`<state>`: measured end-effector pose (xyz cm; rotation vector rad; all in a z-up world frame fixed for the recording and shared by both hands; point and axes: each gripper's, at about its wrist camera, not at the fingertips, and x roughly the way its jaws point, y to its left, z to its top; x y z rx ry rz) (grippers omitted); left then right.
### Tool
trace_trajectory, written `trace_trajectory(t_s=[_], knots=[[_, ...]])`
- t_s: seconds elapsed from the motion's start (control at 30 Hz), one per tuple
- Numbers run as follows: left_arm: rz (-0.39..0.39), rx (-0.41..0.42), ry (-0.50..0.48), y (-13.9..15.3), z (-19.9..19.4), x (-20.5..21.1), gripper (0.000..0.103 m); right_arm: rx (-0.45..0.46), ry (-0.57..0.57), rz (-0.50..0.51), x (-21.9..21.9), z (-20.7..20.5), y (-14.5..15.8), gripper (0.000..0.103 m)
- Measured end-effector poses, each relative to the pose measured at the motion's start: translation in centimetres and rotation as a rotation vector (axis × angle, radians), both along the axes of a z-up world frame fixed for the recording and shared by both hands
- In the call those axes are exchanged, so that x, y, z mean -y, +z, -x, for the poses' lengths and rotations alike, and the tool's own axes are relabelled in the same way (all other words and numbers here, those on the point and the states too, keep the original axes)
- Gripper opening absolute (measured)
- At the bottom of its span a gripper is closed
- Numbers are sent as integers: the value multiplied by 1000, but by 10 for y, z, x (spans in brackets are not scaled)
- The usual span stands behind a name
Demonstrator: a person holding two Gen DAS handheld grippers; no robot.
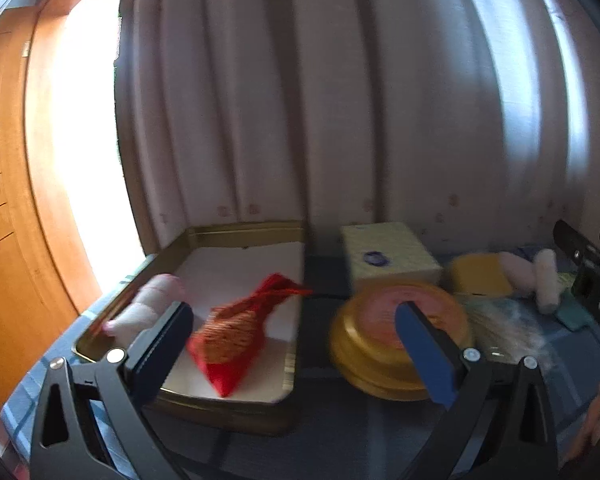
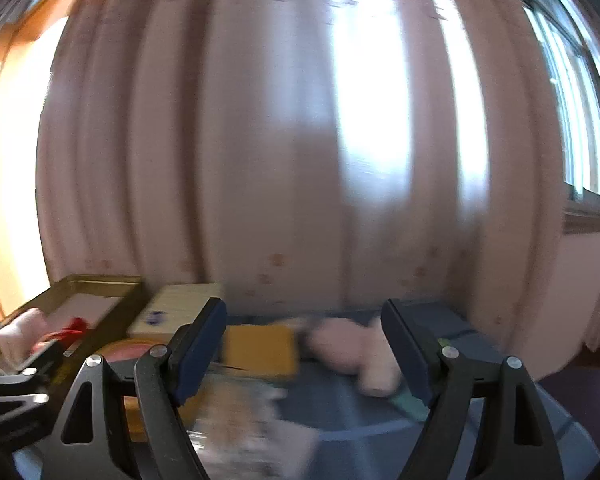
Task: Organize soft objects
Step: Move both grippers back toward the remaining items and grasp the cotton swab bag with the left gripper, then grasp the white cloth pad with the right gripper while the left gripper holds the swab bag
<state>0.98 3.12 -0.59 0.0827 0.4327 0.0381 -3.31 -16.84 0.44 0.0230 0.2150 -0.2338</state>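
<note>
Pale pink curtains [image 1: 300, 100] hang behind a surface [image 1: 340, 420] with a blue checked cover; a wooden door [image 1: 4, 200] stands at far left.

Left wrist view: left gripper [image 1: 296, 344] has its fingers [image 1: 168, 344] wide apart, nothing between the pads. A gold-rimmed tray [image 1: 244, 232] with a white floor sits left of centre. Inside it lie a red mesh pouch [image 1: 236, 336], near the middle, and a pink-white soft roll [image 1: 140, 312] against the left wall. Just right of the tray stands a round gold tin [image 1: 364, 360] with a pink lid, partly behind the right finger. Behind the tin is a pale yellow box [image 1: 392, 256]. Further right: a yellow sponge [image 1: 480, 276], two pale soft rolls [image 1: 544, 280] and a clear crinkled bag [image 1: 508, 324]. The other gripper enters at the far right edge.

Right wrist view, heavily blurred: right gripper [image 2: 304, 352] has its fingers [image 2: 200, 344] spread wide, gripping nothing. Between them, further off on the surface, lie the yellow sponge [image 2: 260, 348] and a pink soft lump [image 2: 352, 348]; its exact shape cannot be told. The clear bag [image 2: 244, 420] lies near the left finger. At left sit the tray [image 2: 100, 284], with the soft roll [image 2: 20, 332] and red pouch [image 2: 74, 326] in it, the yellow box [image 2: 184, 300] beside it, and the left gripper at the edge. A window [image 2: 572, 120] shows at right.
</note>
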Motion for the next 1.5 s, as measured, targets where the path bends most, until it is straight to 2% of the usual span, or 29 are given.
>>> trace_trajectory(t_s=[0.2,0.27,0.33,0.5,0.6,0.7,0.83,1.0,1.13,1.3,1.4,1.5], knots=[[22,4,-109,0,11,32,102,-1,-101,-61,54,12,-1,81],[26,-12,-178,-1,13,48,100,-3,-117,-87,65,14,-1,81],[15,-31,-237,-2,14,65,93,-1,-123,-119,74,18,-1,81],[-37,-72,-325,-7,15,107,90,9,-119,-149,78,18,-1,81],[-57,-140,-358,-12,9,130,77,19,-119,-171,82,21,-2,81],[-68,-208,-355,-18,1,144,73,26,-124,-205,88,23,-4,81],[-42,-324,-348,-30,-13,152,64,27,-127,-267,100,25,-7,81],[2,-373,-321,-37,-19,147,58,25,-130,-320,110,26,-10,82],[28,-377,-314,-38,-18,144,43,26,-128,-327,111,26,-10,82],[137,-368,-308,-37,-23,125,27,29,-138,-350,116,28,-11,81],[175,-297,-344,-28,-12,119,26,24,-142,-366,120,27,-13,81],[173,-202,-370,-17,4,118,25,23,-144,-368,120,27,-13,81]])
